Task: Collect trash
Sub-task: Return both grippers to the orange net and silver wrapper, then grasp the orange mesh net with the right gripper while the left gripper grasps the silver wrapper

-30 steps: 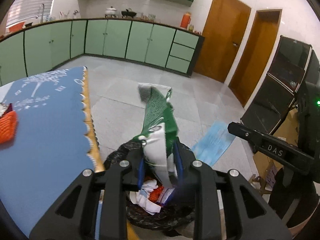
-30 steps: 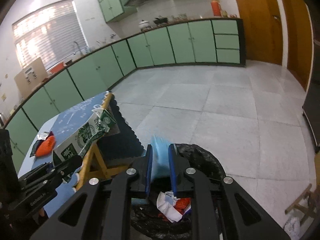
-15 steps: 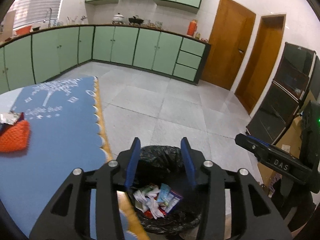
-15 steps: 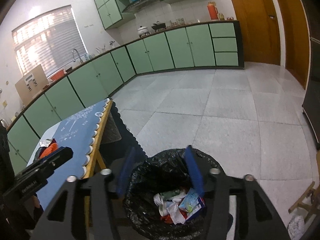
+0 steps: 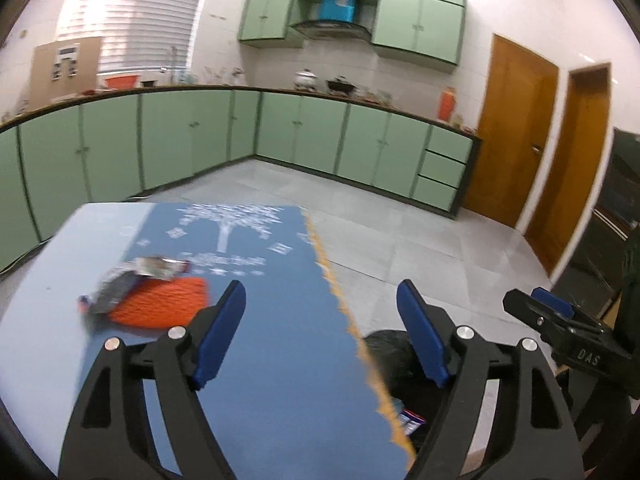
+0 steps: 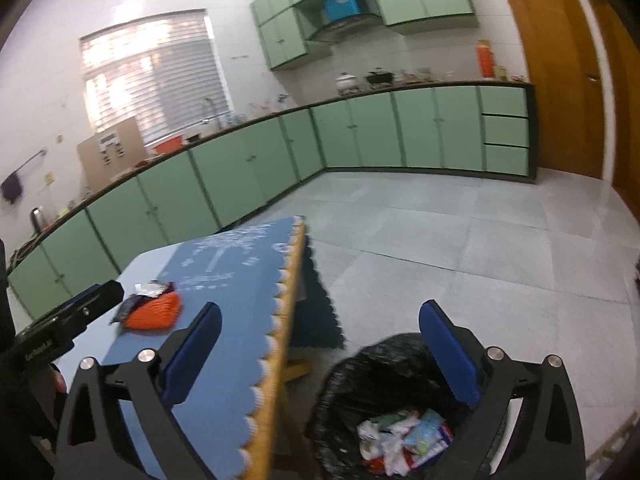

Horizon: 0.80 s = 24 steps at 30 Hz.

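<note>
While our two cameras share the same kitchen, each gives us something the other lacks. The right wrist view looks straight down into the black-lined trash bin point(image 6: 352, 392), where crumpled wrappers and cartons point(image 6: 404, 438) lie piled at the bottom; the left wrist view catches only a dark sliver of that bin point(image 5: 390, 350) past the table edge, but shows more of the table point(image 5: 280, 340) itself.

Our left gripper point(image 5: 320, 320) hangs over the tabletop with its blue pads spread wide and nothing between them. Our right gripper point(image 6: 320, 344) is likewise spread wide and empty, one finger over the table's corner, the other over the bin's rim. The bin stands on the floor just beside the table's scalloped, yellow-trimmed edge point(image 6: 280, 320). Grey tiled floor point(image 6: 460, 240) stretches open beyond it to the green cabinets point(image 5: 200, 140) and the wooden doors point(image 5: 512, 128).

The table wears a blue cloth printed with a white tree. On it, well away from the bin, sits an orange knitted piece point(image 5: 160, 308) with a silvery wrapper point(image 5: 156, 270) and a darker wrapper point(image 5: 112, 298) lying on top, blurred in the left view and smaller but sharper in the right point(image 6: 154, 312).
</note>
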Available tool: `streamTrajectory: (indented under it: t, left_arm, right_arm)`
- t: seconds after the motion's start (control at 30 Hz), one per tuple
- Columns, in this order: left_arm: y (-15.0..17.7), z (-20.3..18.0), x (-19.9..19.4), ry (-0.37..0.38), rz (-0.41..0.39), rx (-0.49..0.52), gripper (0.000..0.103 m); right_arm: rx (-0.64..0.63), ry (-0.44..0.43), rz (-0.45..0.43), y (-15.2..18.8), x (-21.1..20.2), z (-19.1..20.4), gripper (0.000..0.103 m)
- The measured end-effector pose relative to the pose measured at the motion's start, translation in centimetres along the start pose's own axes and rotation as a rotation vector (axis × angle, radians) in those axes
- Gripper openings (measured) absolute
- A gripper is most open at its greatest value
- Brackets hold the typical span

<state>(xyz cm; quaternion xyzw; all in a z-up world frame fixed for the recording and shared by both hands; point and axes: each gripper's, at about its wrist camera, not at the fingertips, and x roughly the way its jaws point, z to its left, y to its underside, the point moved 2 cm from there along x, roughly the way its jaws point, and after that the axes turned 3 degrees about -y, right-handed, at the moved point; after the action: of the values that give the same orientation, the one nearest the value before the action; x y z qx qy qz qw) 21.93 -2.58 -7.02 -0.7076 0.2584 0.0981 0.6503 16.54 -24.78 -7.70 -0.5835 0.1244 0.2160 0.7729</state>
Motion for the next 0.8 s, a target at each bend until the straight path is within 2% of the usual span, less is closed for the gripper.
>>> streamTrajectory:
  t: [0.17,0.47,0.8]
  left_arm:
    - [-0.5,4.3,-1.2,-0.079,-0.02,-0.024,0.076]
    - [1.0,13.1,-0.8,-0.256,-0.001,-0.066,0.076]
    - [2.7,19.2,0.0,-0.346,0.039,-0.1,0.076]
  right_arm:
    - [-0.035,-0.066,0.022,0.1,2.7,4.6,0.097]
    - [-0.12,-0.168,0.068,1.7,8.4,13.5,0.097]
    - [-0.167,-0.214,0.132,3.4,14.0,18.6,0.097]
